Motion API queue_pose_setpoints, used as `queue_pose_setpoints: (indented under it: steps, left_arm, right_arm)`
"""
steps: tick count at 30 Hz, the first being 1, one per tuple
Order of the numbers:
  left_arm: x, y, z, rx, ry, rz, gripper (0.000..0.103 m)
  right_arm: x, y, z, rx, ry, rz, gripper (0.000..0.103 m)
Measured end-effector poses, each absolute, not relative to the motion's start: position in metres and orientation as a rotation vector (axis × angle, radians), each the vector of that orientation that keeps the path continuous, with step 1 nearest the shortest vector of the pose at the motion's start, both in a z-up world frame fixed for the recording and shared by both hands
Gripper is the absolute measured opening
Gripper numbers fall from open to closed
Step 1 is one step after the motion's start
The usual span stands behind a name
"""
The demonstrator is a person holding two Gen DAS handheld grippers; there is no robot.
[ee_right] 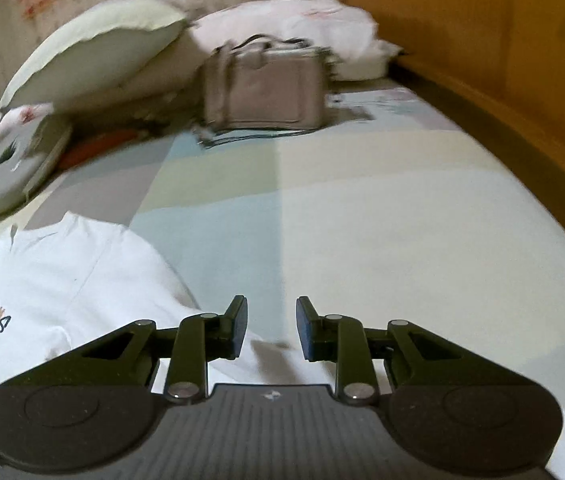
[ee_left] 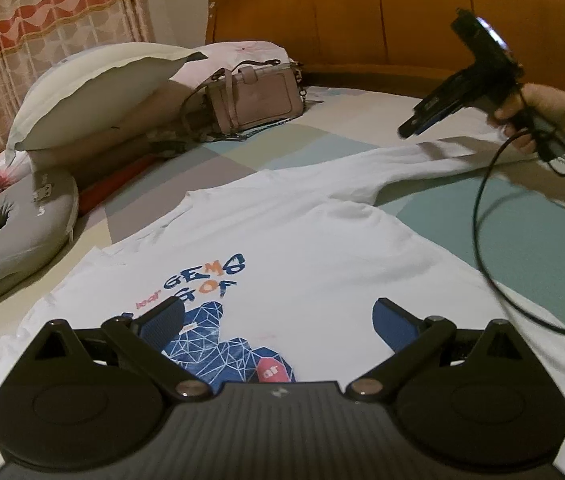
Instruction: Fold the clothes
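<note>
The white long-sleeved shirt [ee_left: 282, 248] lies print-up on the patchwork bedsheet [ee_left: 522, 240], one sleeve [ee_left: 422, 164] stretched toward two o'clock, probably laid straight so it can be folded across the body. The left gripper [ee_left: 278, 320] hovers over the print, jaws wide and empty. The right gripper [ee_right: 272, 328], jaws parted with nothing between them, hangs over that sleeve. At eleven o'clock sit a taupe handbag [ee_left: 254, 96], pillows [ee_left: 94, 92] and a grey ring cushion [ee_left: 14, 232], well apart from the shirt.

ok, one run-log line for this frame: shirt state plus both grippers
shirt: flat on bed, print up, sleeve stretched out | left gripper: open over print, empty | right gripper: open, empty, above sleeve
</note>
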State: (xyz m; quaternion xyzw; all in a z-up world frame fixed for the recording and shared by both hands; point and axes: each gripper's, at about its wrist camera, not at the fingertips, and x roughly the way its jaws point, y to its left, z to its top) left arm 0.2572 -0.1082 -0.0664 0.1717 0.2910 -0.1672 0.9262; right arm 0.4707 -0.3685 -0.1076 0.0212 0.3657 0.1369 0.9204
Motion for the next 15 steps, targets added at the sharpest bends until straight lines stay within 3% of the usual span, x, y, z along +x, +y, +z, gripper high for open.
queue_pose_setpoints:
  steps: [6,11,15]
  left_arm:
    - [0.259,-0.112,-0.074,0.359,0.600,-0.364,0.100]
    - [0.261,-0.112,-0.077,0.354,0.590,-0.367,0.100]
    - [0.261,-0.110,-0.079,0.351,0.593,-0.365,0.100]
  right_arm:
    - [0.466,-0.346,-0.122,-0.085,0.766,0.334,0.031]
    - [0.452,-0.333,-0.132,-0.241,0.763,0.331,0.040]
    - [0.449,-0.330,-0.132,-0.312,0.765,0.354,0.041]
